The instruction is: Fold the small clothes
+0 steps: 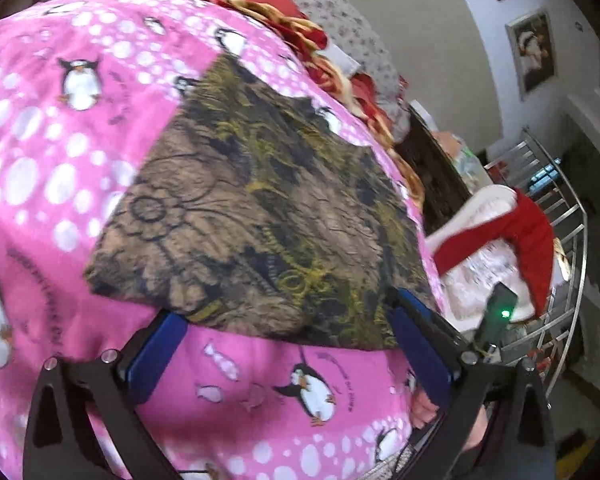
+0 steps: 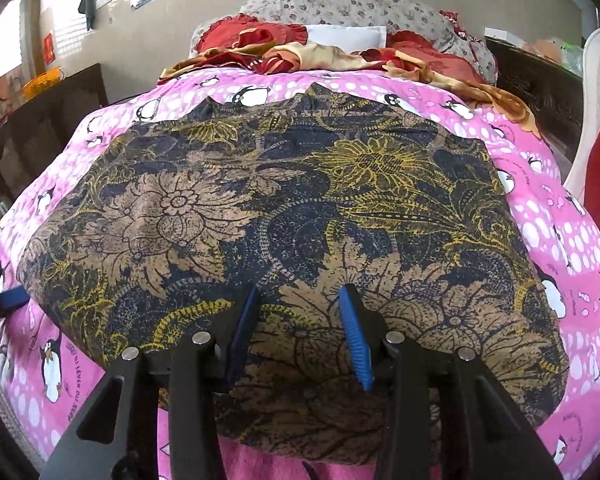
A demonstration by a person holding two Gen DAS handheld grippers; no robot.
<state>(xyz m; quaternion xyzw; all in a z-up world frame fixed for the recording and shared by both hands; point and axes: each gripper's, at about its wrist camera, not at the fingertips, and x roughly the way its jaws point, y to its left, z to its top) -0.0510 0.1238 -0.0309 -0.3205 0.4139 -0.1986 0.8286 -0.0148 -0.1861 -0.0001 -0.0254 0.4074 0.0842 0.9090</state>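
The right tongs (image 2: 298, 336) hang over the near edge of the batik garment (image 2: 284, 220), jaws partly apart, cloth beneath them but not pinched. The garment lies flat on the pink penguin blanket (image 2: 572, 240) covering the bed, its long axis running left to right. The left tongs (image 1: 288, 344), jaws wide and empty, sit at its near left corner. Pillows (image 2: 340, 8) lie farthest.

Batik-print garment (image 2: 284, 216): brown ground, navy and yellow floral pattern. Lies spread flat on pink penguin blanket (image 2: 548, 216) atop bed, fabric crinkled, near edge folded under, rounded outline.
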